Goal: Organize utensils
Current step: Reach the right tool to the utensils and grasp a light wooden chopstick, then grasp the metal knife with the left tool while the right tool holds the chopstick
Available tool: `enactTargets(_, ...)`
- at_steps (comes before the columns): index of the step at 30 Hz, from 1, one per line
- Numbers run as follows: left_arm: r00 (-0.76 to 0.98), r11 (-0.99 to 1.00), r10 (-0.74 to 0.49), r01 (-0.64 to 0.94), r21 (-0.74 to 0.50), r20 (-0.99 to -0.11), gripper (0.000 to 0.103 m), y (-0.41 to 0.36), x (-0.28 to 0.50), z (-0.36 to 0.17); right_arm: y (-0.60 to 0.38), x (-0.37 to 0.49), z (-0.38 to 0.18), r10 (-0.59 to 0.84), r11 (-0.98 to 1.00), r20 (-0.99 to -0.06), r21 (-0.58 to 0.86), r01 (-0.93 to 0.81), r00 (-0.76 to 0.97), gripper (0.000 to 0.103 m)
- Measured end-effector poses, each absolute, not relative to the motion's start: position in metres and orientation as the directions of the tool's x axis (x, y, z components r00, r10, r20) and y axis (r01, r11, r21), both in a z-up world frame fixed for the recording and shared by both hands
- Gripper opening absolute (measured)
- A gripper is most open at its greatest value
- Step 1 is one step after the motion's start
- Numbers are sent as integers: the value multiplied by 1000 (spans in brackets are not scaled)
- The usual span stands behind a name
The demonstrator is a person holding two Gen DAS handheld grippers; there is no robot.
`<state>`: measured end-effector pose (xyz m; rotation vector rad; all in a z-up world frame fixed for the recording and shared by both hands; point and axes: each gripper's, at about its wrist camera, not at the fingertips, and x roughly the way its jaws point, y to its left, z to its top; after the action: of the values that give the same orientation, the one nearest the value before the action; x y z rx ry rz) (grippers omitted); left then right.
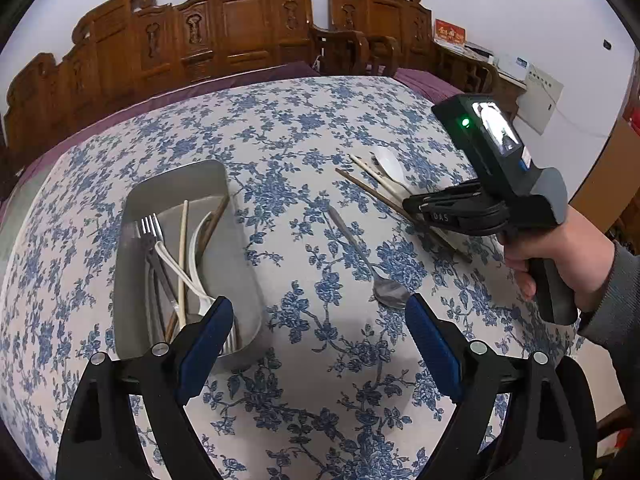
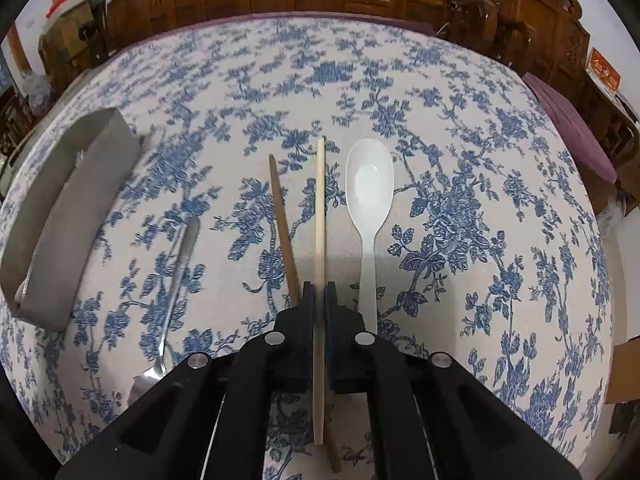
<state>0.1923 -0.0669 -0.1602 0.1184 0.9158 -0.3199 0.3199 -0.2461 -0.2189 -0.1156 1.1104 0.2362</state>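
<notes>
While the left fingers (image 1: 224, 322) gape, right fingers (image 2: 308, 300) seemingly pinch the cream chopstick (image 2: 319, 216).

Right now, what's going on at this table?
A person is sorting utensils into a grey tray that already holds forks, spoons and chopsticks. The right gripper is shut on a pale chopstick; a brown chopstick, white spoon and metal spoon lie loose on the floral tablecloth. The left gripper hangs open, empty.

Black gripper frames with silver screws, blue-padded fingers (image 1: 208, 340), a green light, bare hand (image 1: 576, 264), seemingly grey sleeve.
</notes>
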Motion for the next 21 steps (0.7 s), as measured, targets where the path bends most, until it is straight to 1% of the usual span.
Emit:
enactTargets(5,560,942,-224,334,-30,-797,84,-78,194,-162,-260,294,-193,198,966,-859,88,-244,471,6)
enactTargets(10,541,936,-233,349,-36,-808,84,-95,201,-167,-276,262,-176,221,960,-843,97,-264,491,6)
enactTargets(14,502,933,-243,356,-57,-830,84,-108,211,-177,-293,242,-175,214,963,-842,96,-253,495,6)
enactTargets(21,427,932,-214,360,-52,-879,84,-129,230,-197,-312,227,-183,207,966,-842,94,-242,499,6)
